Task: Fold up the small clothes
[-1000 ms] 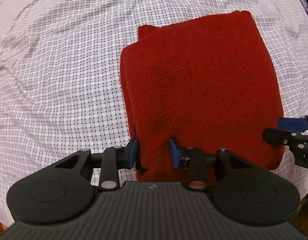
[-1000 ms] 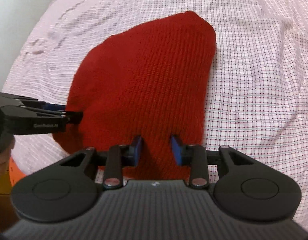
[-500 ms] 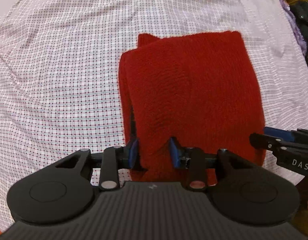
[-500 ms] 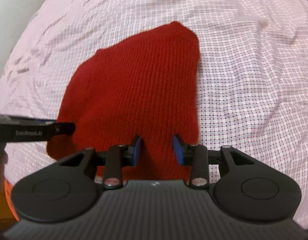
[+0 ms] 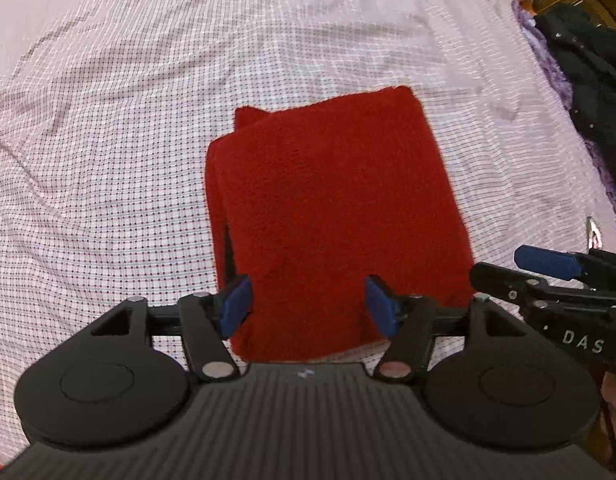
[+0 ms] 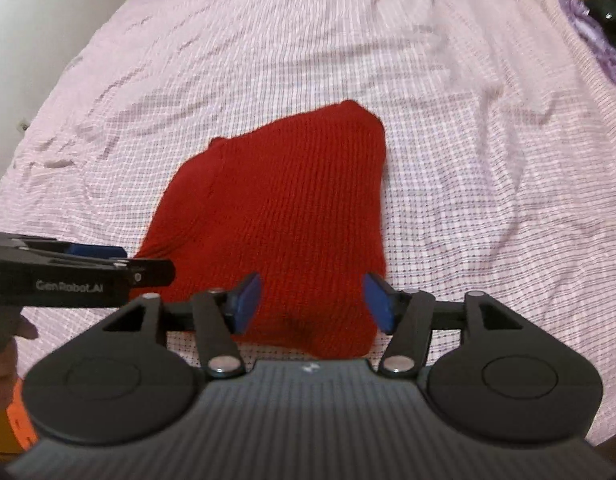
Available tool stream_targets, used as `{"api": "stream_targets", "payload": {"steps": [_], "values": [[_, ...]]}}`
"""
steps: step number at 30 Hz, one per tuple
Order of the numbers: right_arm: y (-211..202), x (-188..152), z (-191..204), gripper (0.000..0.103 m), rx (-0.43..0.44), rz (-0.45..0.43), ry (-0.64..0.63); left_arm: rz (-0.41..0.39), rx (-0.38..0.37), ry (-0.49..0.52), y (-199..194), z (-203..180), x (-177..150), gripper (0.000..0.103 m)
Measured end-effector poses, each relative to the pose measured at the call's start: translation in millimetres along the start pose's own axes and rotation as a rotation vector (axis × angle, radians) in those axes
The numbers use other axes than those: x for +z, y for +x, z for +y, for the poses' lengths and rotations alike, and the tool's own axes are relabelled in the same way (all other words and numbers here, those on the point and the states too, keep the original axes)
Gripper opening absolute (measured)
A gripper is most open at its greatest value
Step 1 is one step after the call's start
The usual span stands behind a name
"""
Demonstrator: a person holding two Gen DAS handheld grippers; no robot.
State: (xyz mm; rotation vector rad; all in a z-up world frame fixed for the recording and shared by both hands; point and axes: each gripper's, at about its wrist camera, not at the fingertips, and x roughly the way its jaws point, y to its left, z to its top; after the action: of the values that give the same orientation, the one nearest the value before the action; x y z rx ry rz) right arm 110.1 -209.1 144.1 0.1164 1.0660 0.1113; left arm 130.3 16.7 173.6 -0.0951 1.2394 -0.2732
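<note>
Left wrist: folded red knit (image 5: 332, 208) on checked sheet (image 5: 107, 160); jaws apart.

Left gripper (image 5: 308, 307) and right gripper (image 6: 312, 305) jaws now spread — seemingly released red knit (image 5: 332, 216).

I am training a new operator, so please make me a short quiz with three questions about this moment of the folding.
1. True or false: the left gripper is clamped on the red knitted garment.
2. What does the garment lie on? A) a wooden table B) a pink checked bedsheet C) a grey carpet
3. Fill in: the jaws of the right gripper stand ____.

Key
1. False: its jaws stand wide apart, with the near edge of the garment lying between the blue pads, not pinched.
2. B
3. open
</note>
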Motion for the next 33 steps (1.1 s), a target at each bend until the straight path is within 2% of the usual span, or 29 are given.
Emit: {"api": "stream_targets", "payload": {"steps": [2,5,9,14,33], "values": [[-4.7,-2.7,2.0,0.071,-0.008,-0.020,-0.001,-0.018,0.000,-0.006,-4.5,-1.5,-2.0,0.077],[-7.1,-7.5,5.8,0.078,-0.022,-0.045,0.001,-0.001,0.003,-0.007,-3.7,-4.1,-3.6,0.083],[-5.2,-13.6,11.1,0.078,-0.030,-0.054,-0.003,-0.005,0.028,0.005,0.7,-7.0,-7.8,0.088],[1.4,-18.0,14.1,0.080,-0.053,-0.036,-0.006,0.005,0.086,0.027,10.3,-9.5,-12.1,0.089],[15.6,-15.7,10.4,0.080,-0.066,-0.006,0.023,0.063,0.115,-0.025,33.4,-4.0,-9.0,0.089]]}}
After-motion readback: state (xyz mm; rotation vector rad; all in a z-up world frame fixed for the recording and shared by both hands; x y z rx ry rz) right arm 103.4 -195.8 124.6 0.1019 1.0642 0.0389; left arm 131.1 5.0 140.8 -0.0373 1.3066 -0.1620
